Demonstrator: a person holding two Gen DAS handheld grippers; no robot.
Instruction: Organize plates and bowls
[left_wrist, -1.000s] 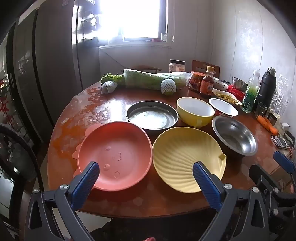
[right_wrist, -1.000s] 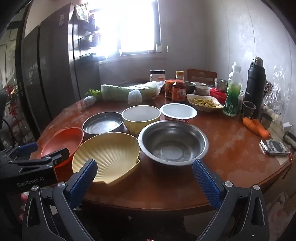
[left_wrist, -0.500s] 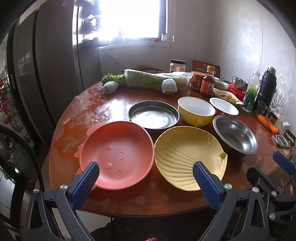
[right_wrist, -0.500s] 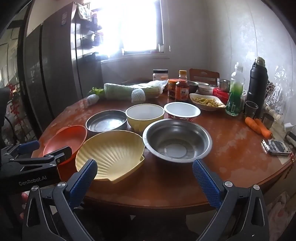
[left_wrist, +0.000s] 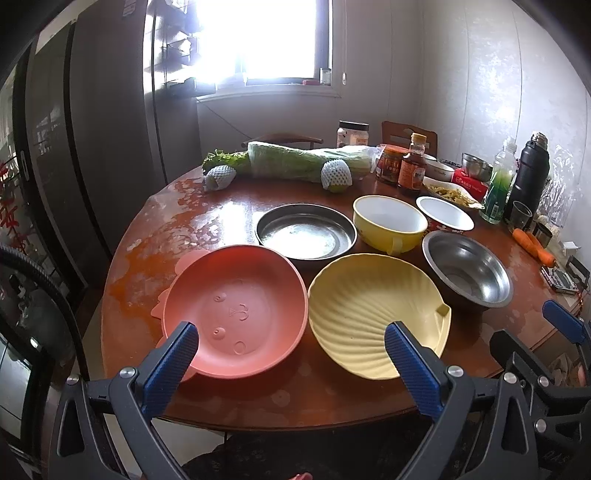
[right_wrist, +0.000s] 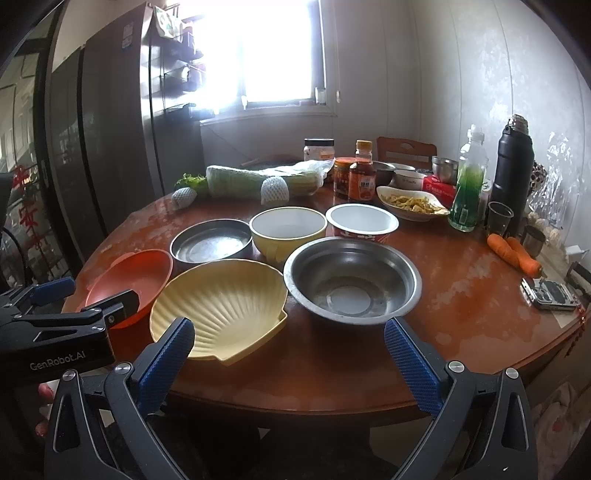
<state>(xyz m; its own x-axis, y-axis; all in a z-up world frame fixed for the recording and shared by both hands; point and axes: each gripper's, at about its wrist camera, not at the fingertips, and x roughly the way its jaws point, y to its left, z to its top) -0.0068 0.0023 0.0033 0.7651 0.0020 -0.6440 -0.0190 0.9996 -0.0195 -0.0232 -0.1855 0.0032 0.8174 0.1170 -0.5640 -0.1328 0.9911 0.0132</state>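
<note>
On the round wooden table (left_wrist: 229, 391) sit an orange plate (left_wrist: 236, 310) (right_wrist: 129, 280), a yellow shell-shaped plate (left_wrist: 373, 306) (right_wrist: 221, 306), a steel bowl (left_wrist: 467, 273) (right_wrist: 351, 280), a flat steel dish (left_wrist: 306, 230) (right_wrist: 212, 243), a yellow bowl (left_wrist: 389, 221) (right_wrist: 288, 229) and a white bowl (left_wrist: 445, 218) (right_wrist: 362, 221). My left gripper (left_wrist: 291, 347) hangs open before the table's near edge, empty, facing the orange and shell plates. The right gripper (right_wrist: 288, 343) is open too, empty, in front of the shell plate and steel bowl.
At the back lie a wrapped cabbage (left_wrist: 306, 162), jars and a sauce bottle (left_wrist: 412, 166), a food dish (right_wrist: 410, 203), a green bottle (right_wrist: 467, 188) and a black flask (right_wrist: 511, 173). Carrots (right_wrist: 513, 254) and a small scale (right_wrist: 550, 295) sit at right. A tall fridge (right_wrist: 96, 147) stands left.
Both grippers have drawn back and risen slightly, so the dishes sit a little farther off in each view. Nothing on the table has moved; both stay open.
</note>
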